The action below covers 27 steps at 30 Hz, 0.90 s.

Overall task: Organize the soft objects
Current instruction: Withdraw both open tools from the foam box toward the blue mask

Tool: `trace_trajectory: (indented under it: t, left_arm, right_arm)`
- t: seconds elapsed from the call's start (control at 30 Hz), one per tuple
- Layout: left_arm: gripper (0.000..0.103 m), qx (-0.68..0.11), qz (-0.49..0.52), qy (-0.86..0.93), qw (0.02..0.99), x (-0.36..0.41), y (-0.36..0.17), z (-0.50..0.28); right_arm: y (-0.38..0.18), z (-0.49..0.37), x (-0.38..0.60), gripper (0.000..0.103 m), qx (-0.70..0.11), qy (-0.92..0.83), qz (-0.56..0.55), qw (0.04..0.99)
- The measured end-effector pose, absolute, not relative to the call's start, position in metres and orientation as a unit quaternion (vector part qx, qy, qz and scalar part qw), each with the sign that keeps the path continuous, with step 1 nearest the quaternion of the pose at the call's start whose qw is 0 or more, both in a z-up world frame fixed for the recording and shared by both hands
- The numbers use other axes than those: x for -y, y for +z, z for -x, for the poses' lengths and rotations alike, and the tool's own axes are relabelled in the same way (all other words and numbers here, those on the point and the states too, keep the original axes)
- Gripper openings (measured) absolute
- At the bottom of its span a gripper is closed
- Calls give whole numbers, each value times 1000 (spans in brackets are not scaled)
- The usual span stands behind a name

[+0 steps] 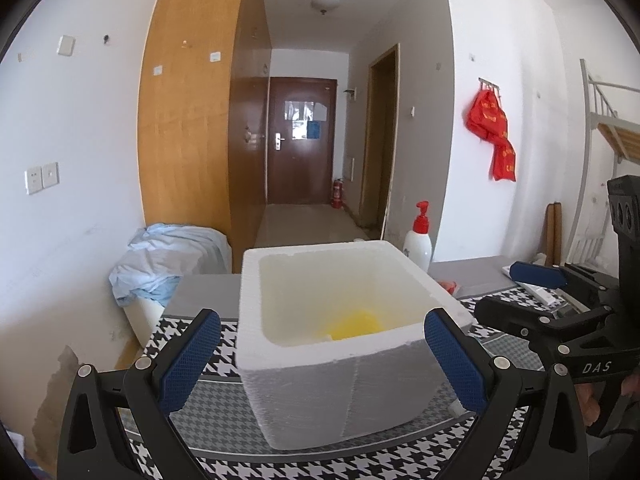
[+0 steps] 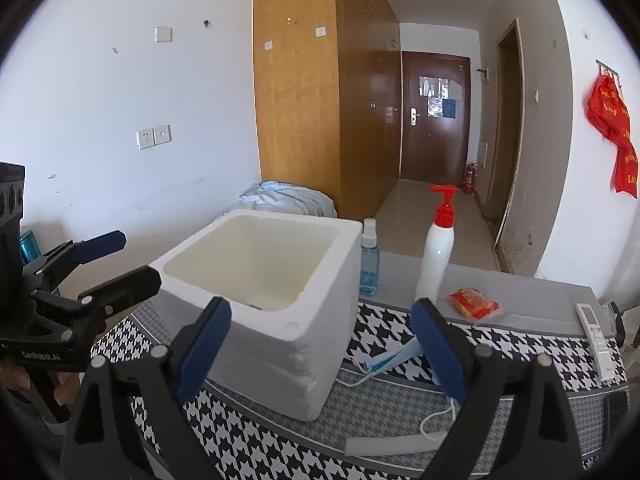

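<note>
A white foam box [image 1: 340, 376] stands open on the houndstooth cloth [image 1: 224, 412], with something yellow [image 1: 356, 326] on its floor. My left gripper [image 1: 320, 364] is open and empty, one finger on each side of the box's near wall. My right gripper [image 2: 320, 354] is open and empty in front of the box [image 2: 276, 320]. A blue face mask [image 2: 390, 360] and a white foam strip [image 2: 384, 446] lie right of the box. A red packet [image 2: 474, 305] lies further back. The right gripper also shows at the right of the left wrist view [image 1: 516, 292].
A white pump bottle [image 2: 436, 256] and a blue liquid bottle [image 2: 369, 260] stand behind the box. A white remote [image 2: 598, 340] lies at the table's right edge. A white cable [image 2: 436, 420] runs across the cloth. A blue cloth bundle [image 1: 168, 256] sits behind left.
</note>
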State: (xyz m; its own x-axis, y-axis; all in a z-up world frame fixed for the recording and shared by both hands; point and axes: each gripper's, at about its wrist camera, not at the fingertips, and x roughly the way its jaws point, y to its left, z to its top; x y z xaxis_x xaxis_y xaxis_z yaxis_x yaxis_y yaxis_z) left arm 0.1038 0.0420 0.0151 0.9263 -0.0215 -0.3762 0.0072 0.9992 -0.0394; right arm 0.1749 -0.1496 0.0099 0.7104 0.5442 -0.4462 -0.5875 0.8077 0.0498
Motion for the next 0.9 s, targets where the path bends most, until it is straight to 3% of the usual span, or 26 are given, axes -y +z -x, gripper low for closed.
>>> trace_trajectory:
  t: [0.9]
  left_arm:
    - [102, -213, 27, -62, 975, 3, -4, -106]
  right_arm:
    - [-8, -167, 202, 94, -237, 280, 36, 930]
